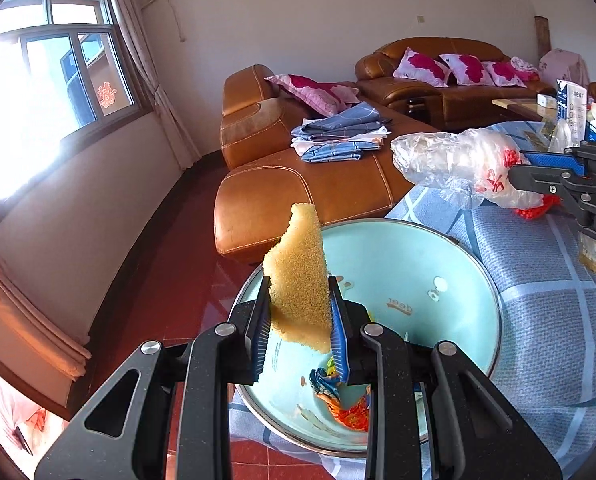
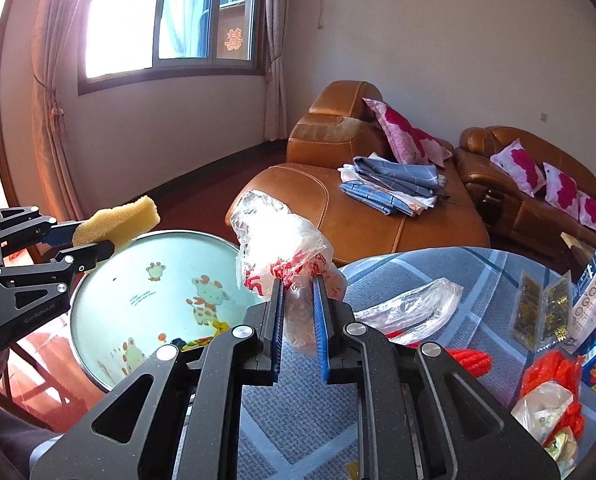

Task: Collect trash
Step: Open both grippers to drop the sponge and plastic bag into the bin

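My left gripper [image 1: 300, 292] is shut on a yellow sponge [image 1: 298, 264], held over a pale blue basin [image 1: 438, 256] with cartoon deer. Colourful wrappers [image 1: 338, 396] lie in the basin's bottom. In the right wrist view the same sponge [image 2: 117, 224] and left gripper [image 2: 93, 236] hang over the basin [image 2: 137, 280] at the left. My right gripper [image 2: 298, 284] is shut on a crumpled clear plastic bag with red print [image 2: 281, 240], beside the basin's rim. The left wrist view shows that bag [image 1: 454, 164] held above the table by the right gripper [image 1: 518, 164].
The table has a blue checked cloth [image 2: 378, 360]. On it lie another clear bag [image 2: 410, 304], red net pieces [image 2: 554, 376], gold sachets [image 2: 542, 308] and a printed carton [image 2: 594, 292]. A brown leather sofa [image 2: 338, 196] with folded cloth and cushions stands beyond.
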